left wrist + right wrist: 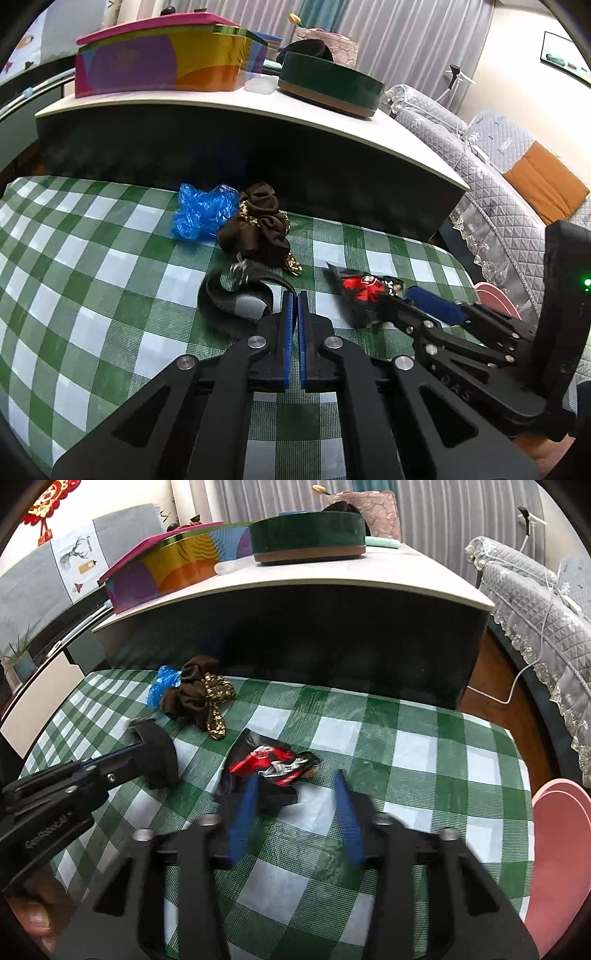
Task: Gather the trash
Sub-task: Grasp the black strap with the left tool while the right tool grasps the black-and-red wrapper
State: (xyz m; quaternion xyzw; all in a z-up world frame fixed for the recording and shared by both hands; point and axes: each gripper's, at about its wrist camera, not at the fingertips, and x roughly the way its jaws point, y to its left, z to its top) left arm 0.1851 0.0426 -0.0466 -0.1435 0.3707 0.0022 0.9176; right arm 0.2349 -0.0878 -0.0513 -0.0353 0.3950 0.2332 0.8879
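Over the green-and-white checked worktop we go, and the left gripper has its blue pads pressed together, closed. Its tips sit right at the edge of a black strap loop; from the left wrist view the tail of the strap meets the fingertips, but whether it is actually pinched there I cannot tell. From the right wrist view the same left gripper reaches into that strap loop from the left side.

The right gripper stands open, blue fingers apart and blurred, with a crumpled red, black and white wrapper lying flat on the cloth. The left-hand finger overlaps the wrapper's near edge; the other finger is clear of it. Nothing is clamped.

In the left wrist view that wrapper lies just right of the closed gripper, with the right gripper over it.

Further back, a blue plastic bag touches a bunched brown cloth with gold print. Behind them, a raised shelf carries a multicoloured box and a round green tin. A pink bin rim shows at the right edge.
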